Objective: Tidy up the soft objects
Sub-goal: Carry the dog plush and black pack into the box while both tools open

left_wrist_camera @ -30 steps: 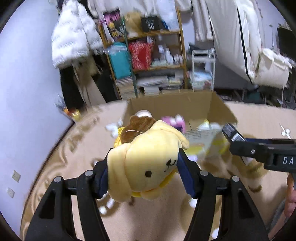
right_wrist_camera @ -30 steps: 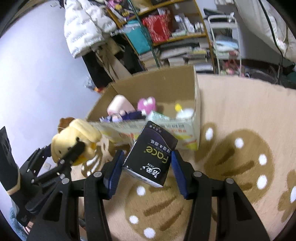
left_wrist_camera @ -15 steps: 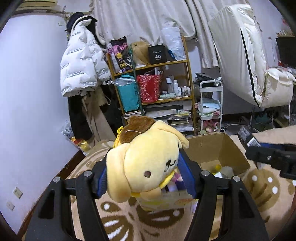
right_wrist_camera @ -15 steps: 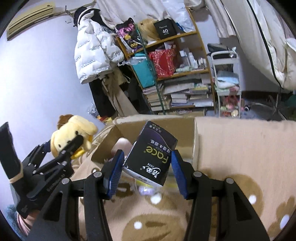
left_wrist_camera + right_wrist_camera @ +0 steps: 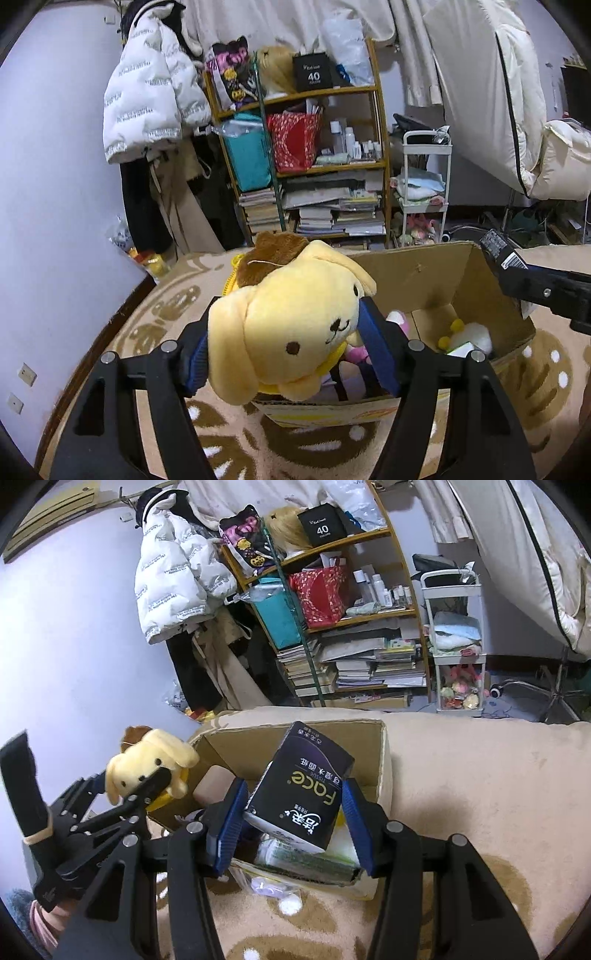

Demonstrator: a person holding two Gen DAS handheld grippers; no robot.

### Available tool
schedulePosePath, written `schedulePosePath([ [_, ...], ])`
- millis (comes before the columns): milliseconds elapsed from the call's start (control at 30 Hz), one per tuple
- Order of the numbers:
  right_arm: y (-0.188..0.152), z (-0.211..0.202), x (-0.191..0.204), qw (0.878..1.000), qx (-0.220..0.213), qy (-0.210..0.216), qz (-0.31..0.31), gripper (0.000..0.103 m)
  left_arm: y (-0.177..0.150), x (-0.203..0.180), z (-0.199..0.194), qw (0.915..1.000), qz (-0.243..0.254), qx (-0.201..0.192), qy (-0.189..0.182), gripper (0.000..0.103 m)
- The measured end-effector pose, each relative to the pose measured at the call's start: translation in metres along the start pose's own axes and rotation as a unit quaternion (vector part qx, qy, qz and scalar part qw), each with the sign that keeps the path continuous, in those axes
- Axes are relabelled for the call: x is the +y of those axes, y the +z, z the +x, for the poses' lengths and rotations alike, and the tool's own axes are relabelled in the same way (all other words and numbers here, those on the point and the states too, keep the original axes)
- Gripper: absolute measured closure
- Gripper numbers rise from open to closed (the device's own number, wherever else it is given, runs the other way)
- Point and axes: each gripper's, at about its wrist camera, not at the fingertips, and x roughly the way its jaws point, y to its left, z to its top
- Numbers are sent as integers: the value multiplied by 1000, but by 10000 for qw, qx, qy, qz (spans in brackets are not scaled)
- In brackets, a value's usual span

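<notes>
My left gripper [image 5: 291,347] is shut on a yellow plush dog [image 5: 295,325] with a brown cap and holds it above the near left edge of an open cardboard box [image 5: 424,273]. The dog also shows in the right wrist view [image 5: 147,764]. My right gripper [image 5: 295,812] is shut on a black tissue pack [image 5: 299,786] marked "Face", held over the box [image 5: 369,734]. The pack's end shows in the left wrist view [image 5: 500,251]. The box holds several soft toys, among them a pink one [image 5: 358,354] and a white one [image 5: 476,332].
The box stands on a beige rug with brown paw prints [image 5: 480,775]. Behind it are a cluttered wooden shelf [image 5: 314,162], a white cart [image 5: 424,184], a hanging white jacket [image 5: 147,99] and a lilac wall [image 5: 55,184].
Both grippers have risen and tilted up with their loads, then come closer over the box. The room behind has come into view. Both grips are unchanged.
</notes>
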Motion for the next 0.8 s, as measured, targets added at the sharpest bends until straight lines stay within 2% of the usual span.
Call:
schedulePosePath([
  [100,2,2,-3,9998,-4,145,141,46,-3,2,8,9999,-73,139,-73,29],
  [200,3,3,-6,9998,-14,106,182,45,-5,2,15,9996,-68,275,-95,28],
  [300,3,5,-9,9996,-28,103,245,45,-7,1,15,9996,-18,273,-49,24],
  [367,2,5,-10,9997,-12,95,239,45,-7,0,11,9997,7,240,-7,17],
  [467,2,2,-9,9997,2,107,223,44,-8,0,3,9998,25,209,18,15],
  [667,-3,-15,0,9999,-99,99,93,17,-9,5,-25,9998,104,36,181,2],
  [700,-4,-18,2,9999,-122,68,55,10,-9,5,-29,9998,103,20,176,2],
  [800,-8,-28,8,9998,-191,2,21,0,-9,11,-43,9999,40,-3,133,1],
])
